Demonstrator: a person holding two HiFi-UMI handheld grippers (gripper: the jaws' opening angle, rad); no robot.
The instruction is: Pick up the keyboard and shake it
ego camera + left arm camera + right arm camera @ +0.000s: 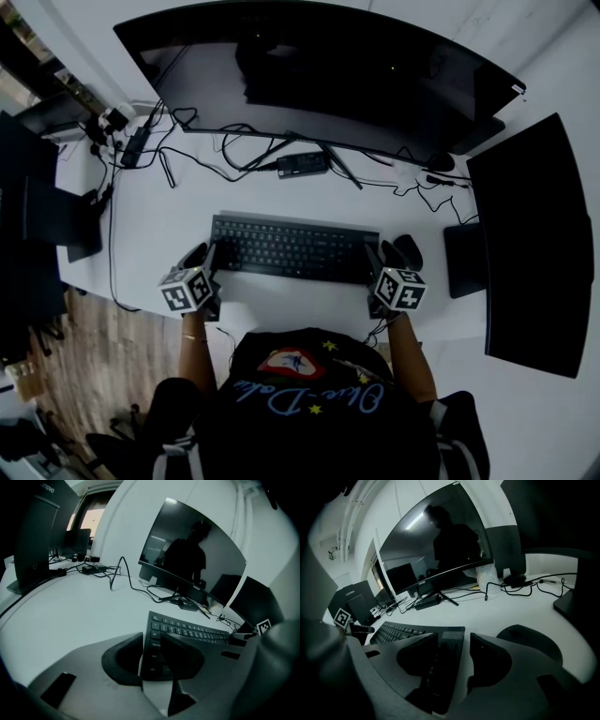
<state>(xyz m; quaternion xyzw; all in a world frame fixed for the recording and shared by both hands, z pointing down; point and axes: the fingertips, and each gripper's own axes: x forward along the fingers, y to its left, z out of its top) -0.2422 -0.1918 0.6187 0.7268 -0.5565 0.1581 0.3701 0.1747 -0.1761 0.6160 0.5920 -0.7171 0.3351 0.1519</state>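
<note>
A black keyboard [291, 248] lies flat on the white desk [159, 225], in front of the big curved monitor. My left gripper [204, 255] stands at its left end. In the left gripper view, the left gripper [152, 658] straddles the keyboard's [187, 632] near left corner, one finger [124, 660] just outside the edge and the other over the keys, with no squeeze visible. My right gripper [382, 253] stands at the right end. In the right gripper view, the right gripper [454, 663] is open around the keyboard's [401, 632] right end, and a strip of desk shows beside one finger [497, 660].
A black mouse [410, 251] sits just right of the right gripper. The curved monitor [319, 66] spans the back, a second screen [534, 244] stands at the right and another [56, 216] at the left. Cables [216, 150] and a power brick [302, 164] lie behind the keyboard.
</note>
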